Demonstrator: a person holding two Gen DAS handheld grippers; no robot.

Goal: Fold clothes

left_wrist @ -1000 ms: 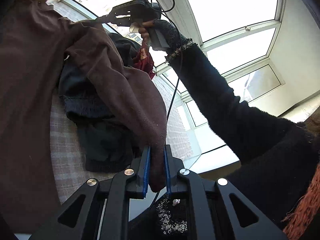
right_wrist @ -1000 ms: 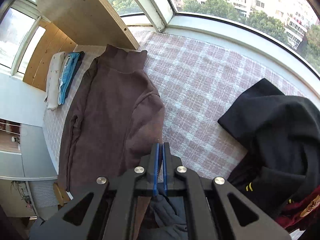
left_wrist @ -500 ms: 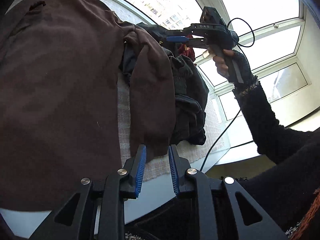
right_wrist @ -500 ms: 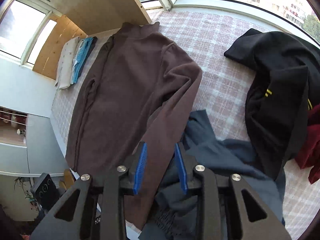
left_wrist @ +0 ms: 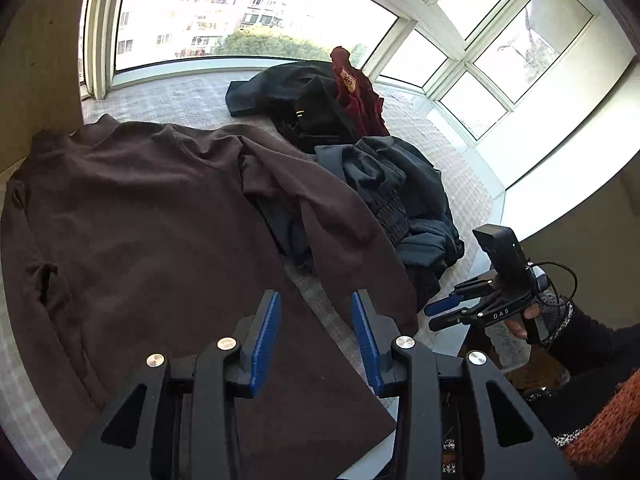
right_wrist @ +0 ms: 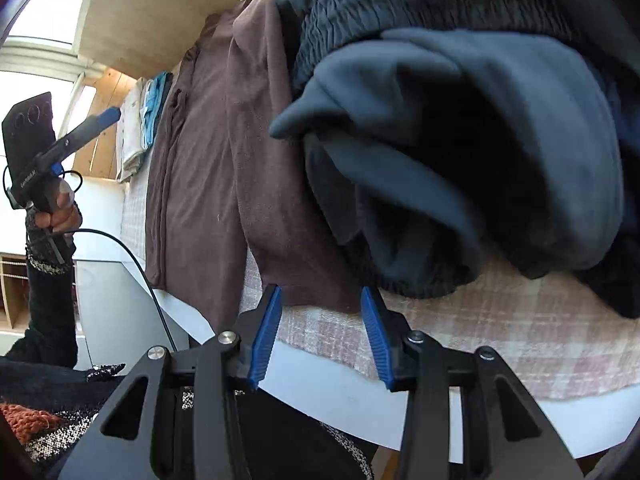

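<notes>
Sleeve overlaps grey-blue garment beside sweater.

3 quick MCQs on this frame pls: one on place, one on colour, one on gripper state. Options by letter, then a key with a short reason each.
1. Where does the brown sweater's right sleeve lie?
A. Across the blue-grey garment
B. On the floor
C. Inside a basket

2. What colour is the garment on top of the black one by the window?
A. Yellow
B. Dark red
C. White

3. The left gripper is:
A. Shut on the sleeve
B. Shut on nothing
C. Open

Key: A, the sleeve drapes over that pile; B, the dark red garment tops the heap; C, nothing lies between its spread fingers.
</notes>
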